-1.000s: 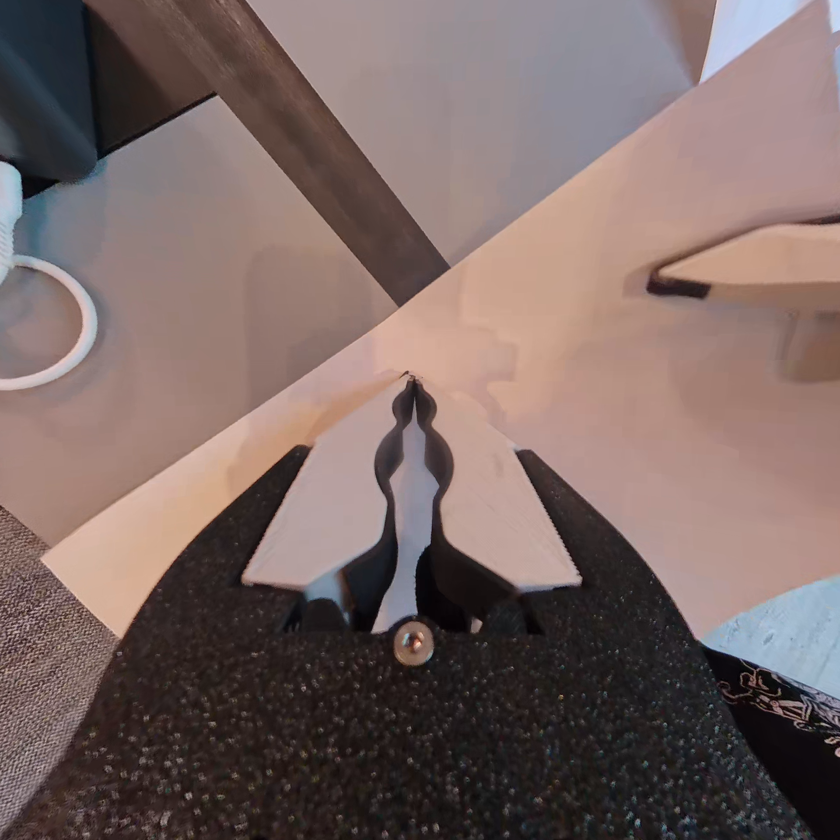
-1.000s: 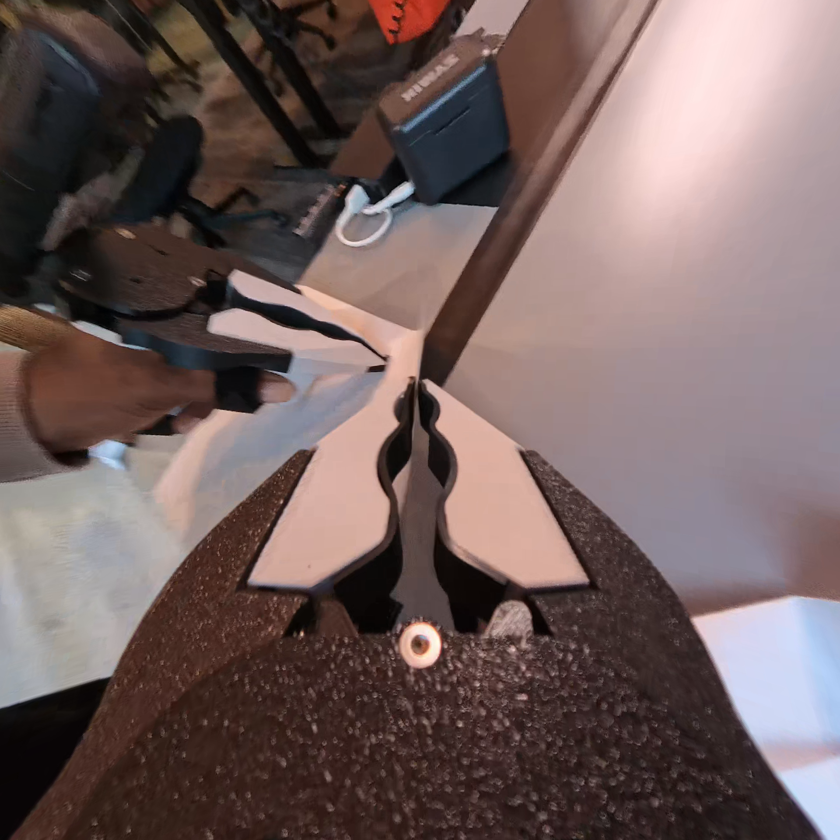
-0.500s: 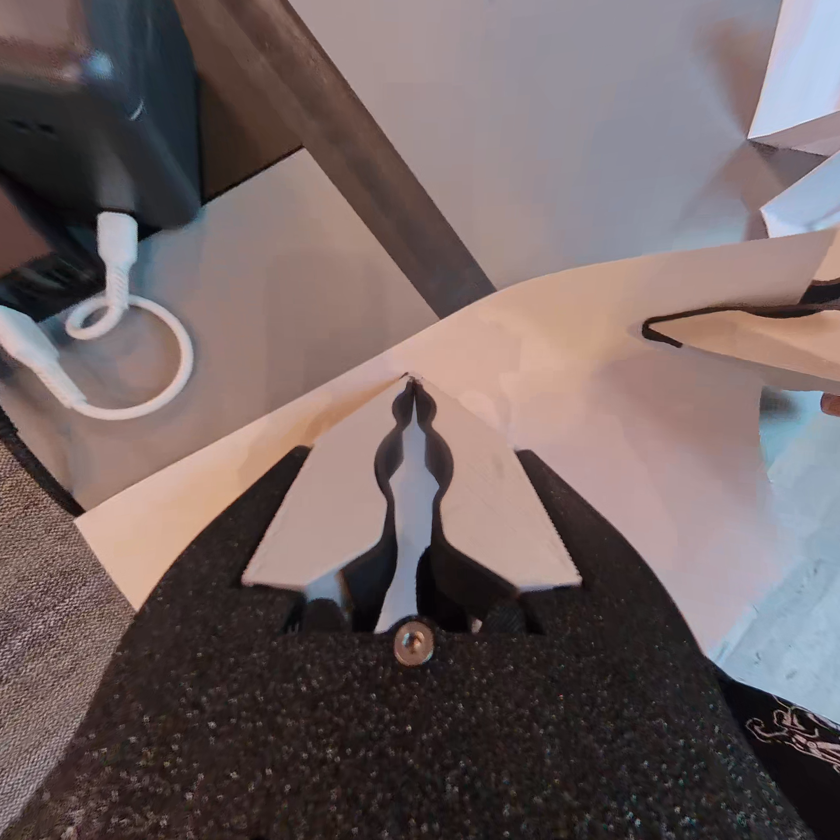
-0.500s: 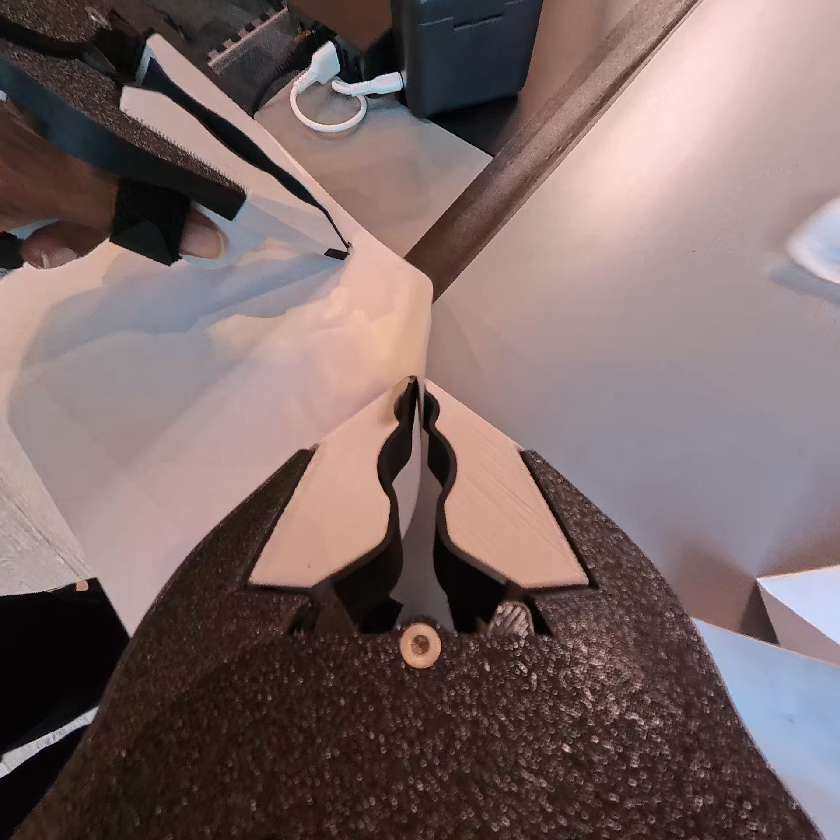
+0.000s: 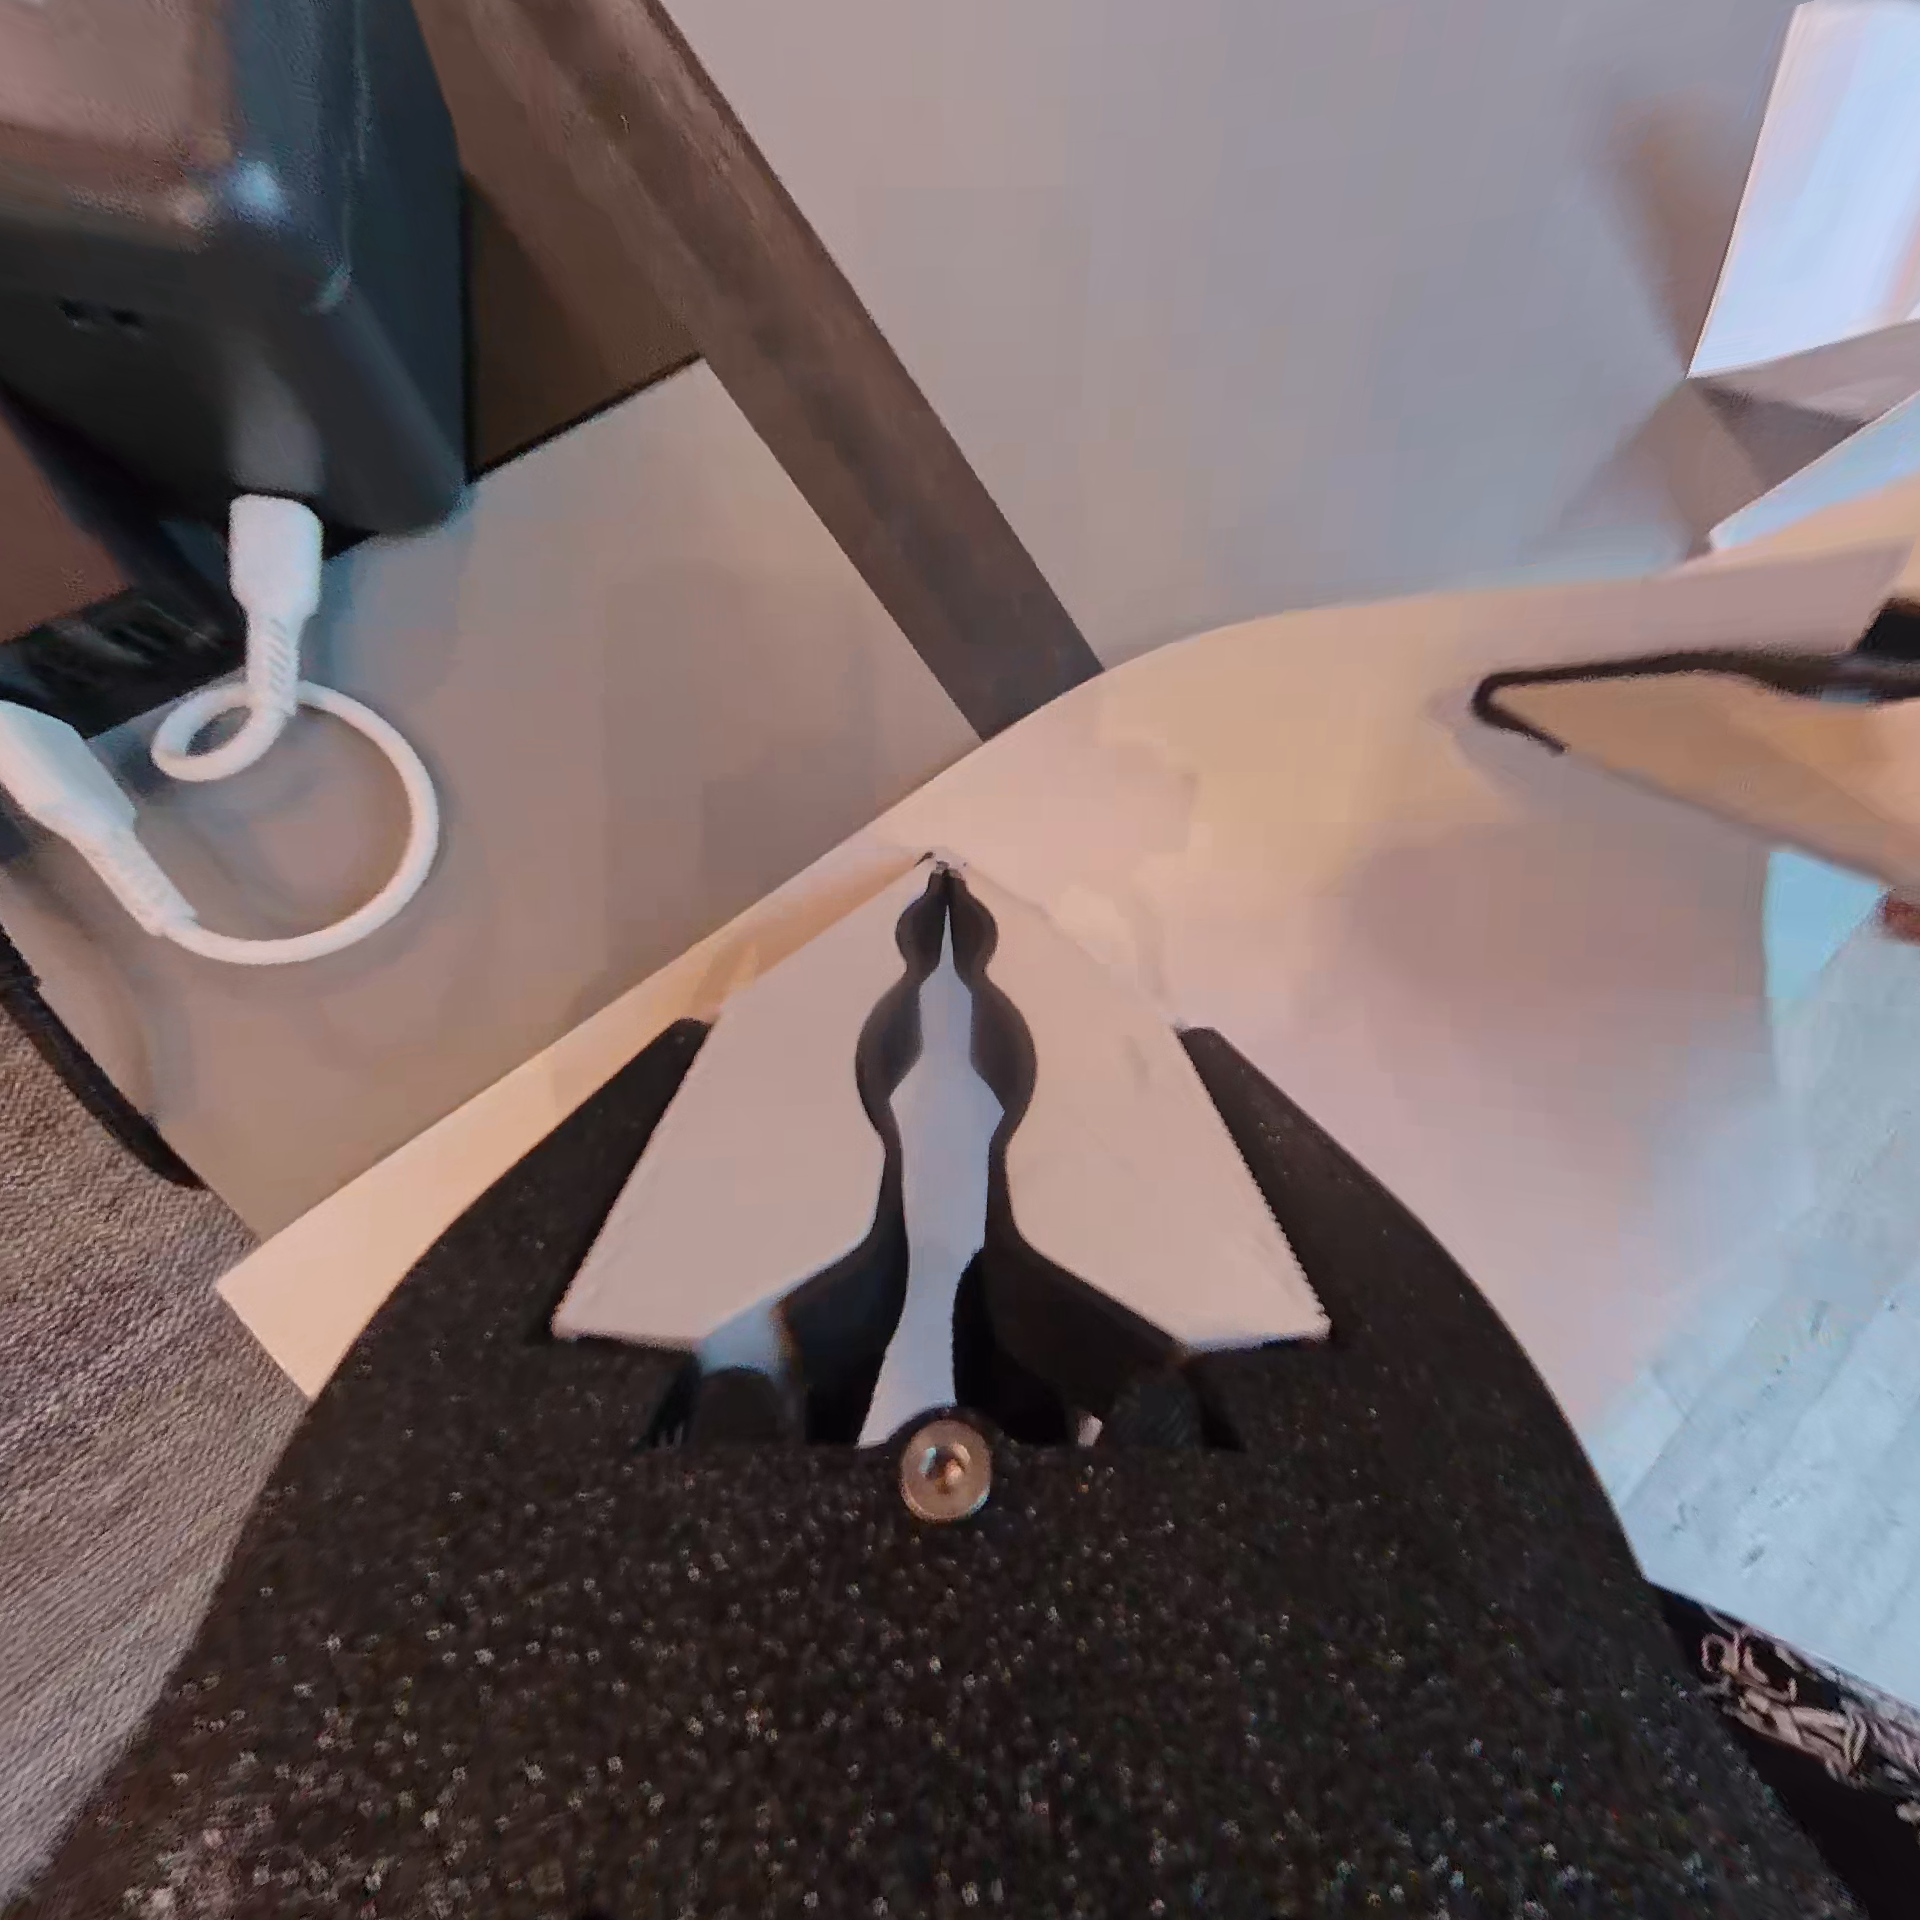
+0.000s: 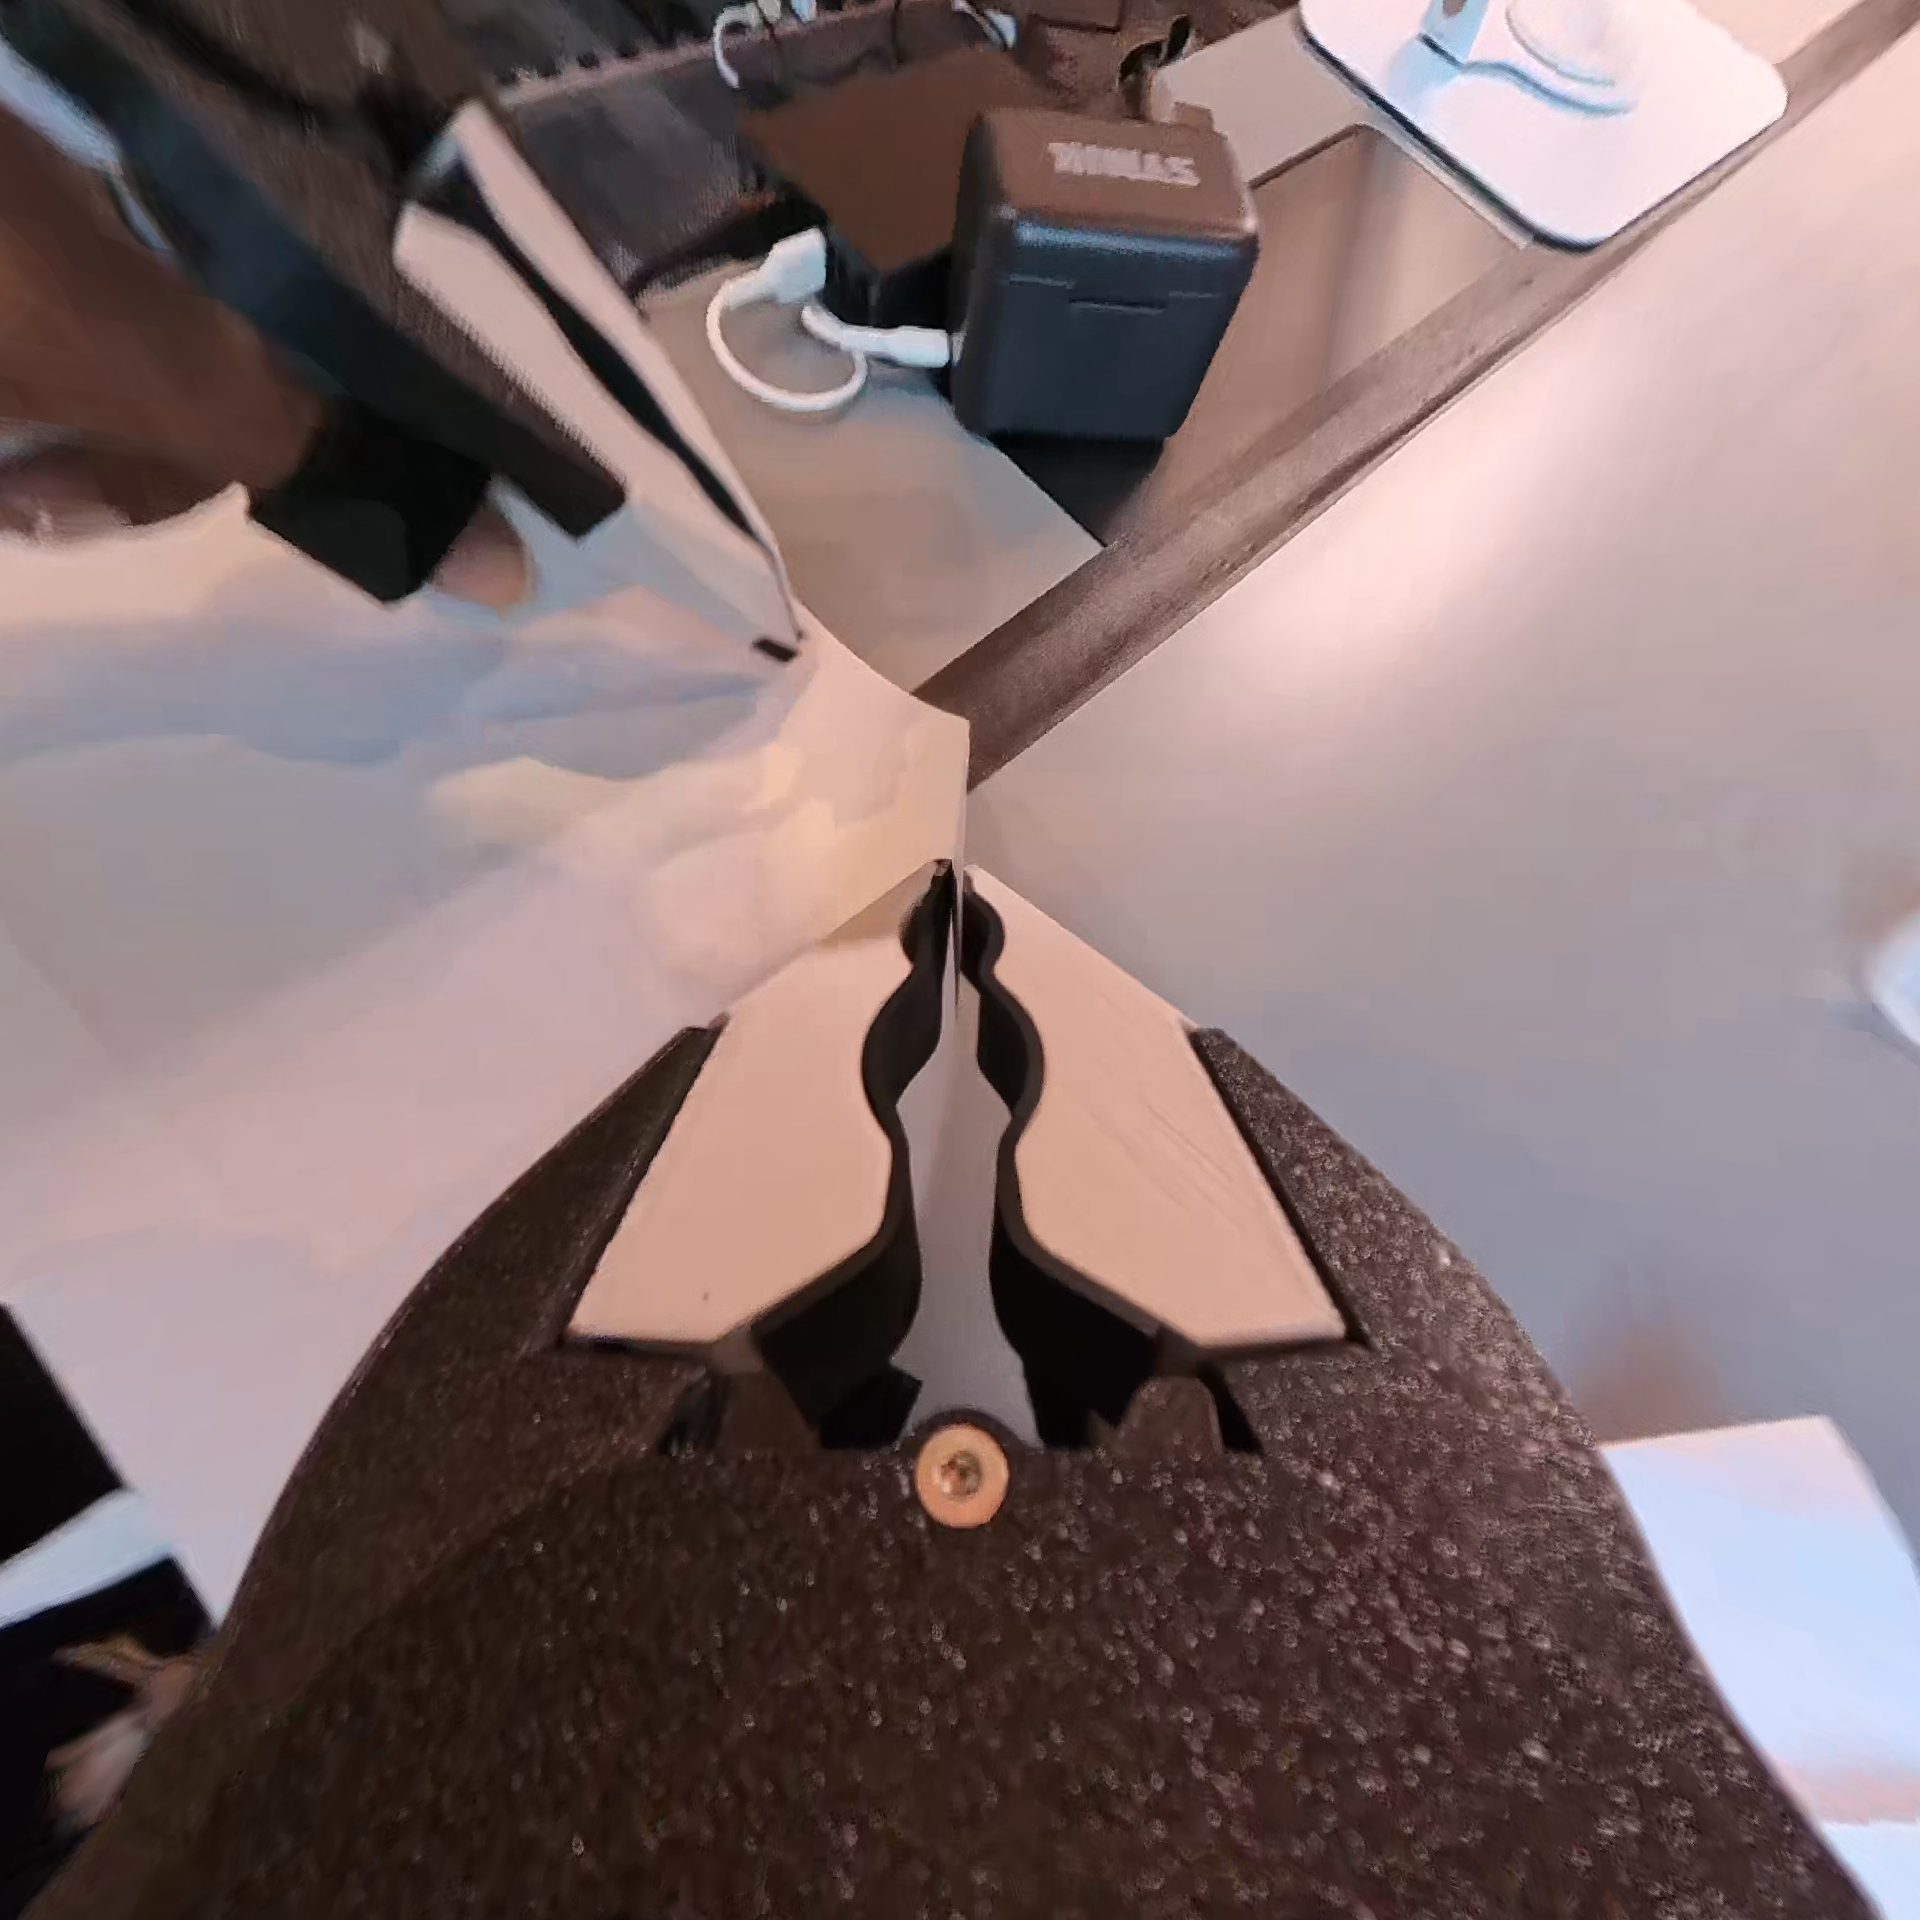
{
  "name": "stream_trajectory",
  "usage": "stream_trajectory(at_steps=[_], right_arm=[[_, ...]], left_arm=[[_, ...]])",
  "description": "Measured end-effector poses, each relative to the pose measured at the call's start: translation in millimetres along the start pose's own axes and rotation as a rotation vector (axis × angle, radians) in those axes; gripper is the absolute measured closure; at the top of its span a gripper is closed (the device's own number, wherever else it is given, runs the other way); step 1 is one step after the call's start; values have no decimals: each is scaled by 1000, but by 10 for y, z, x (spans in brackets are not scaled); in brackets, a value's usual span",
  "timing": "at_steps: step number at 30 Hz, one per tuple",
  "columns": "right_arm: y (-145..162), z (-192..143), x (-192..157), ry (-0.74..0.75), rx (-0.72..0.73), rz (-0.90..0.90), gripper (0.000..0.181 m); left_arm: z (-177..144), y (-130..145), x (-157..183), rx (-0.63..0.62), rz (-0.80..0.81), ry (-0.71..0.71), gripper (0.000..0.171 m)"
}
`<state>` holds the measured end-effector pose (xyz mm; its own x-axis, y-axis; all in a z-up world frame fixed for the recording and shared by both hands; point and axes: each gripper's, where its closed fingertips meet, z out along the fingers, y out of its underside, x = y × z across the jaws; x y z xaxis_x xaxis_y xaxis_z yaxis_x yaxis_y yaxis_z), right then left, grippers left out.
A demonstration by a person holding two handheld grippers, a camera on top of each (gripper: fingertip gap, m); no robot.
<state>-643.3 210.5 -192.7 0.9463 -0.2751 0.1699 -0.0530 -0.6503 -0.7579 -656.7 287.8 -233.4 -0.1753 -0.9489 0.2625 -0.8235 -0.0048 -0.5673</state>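
Note:
A white sheet of paper point(image 5: 1299, 862) hangs in the air between both grippers, above a light grey table point(image 5: 1247, 312). My left gripper point(image 5: 943, 881) is shut on the sheet's near edge. My right gripper point(image 6: 951, 878) is shut on another edge of the same sheet point(image 6: 468, 831), which curves away to the left. The right gripper also shows at the right edge of the left wrist view point(image 5: 1704, 717). The left gripper shows in the right wrist view point(image 6: 774, 644) at the upper left, held by a hand point(image 6: 125, 343).
A dark strip point(image 5: 779, 343) runs between two grey table tops. A black box point(image 6: 1101, 270) with a looped white cable point(image 5: 312, 831) stands beyond it. More white paper point(image 5: 1849, 208) lies at the right. A white stand base point(image 6: 1538, 114) sits far back. The left gripper's tips are roughly 10 centimeters from the right gripper's.
Both grippers have swung with the sheet. The black box and white cable have come into fuller view. The sheet has curved more between the grippers, which stay shut.

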Motion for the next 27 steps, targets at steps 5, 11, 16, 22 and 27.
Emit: stream_trajectory(at_steps=[5,11,16,22,27], right_arm=[[36,81,-95,15,-17,-214,181],[55,103,-302,-45,-20,-481,181],[234,98,-519,-146,-59,-670,181],[317,175,-494,-183,-118,-677,181],[282,180,-495,-162,-144,-589,181]], left_arm=[[68,13,-18,-1,27,5,171],[80,6,-31,-10,76,-25,171],[82,6,-31,-19,85,-21,171],[82,6,-31,-18,91,-11,171],[82,4,-30,-6,73,-16,171]])
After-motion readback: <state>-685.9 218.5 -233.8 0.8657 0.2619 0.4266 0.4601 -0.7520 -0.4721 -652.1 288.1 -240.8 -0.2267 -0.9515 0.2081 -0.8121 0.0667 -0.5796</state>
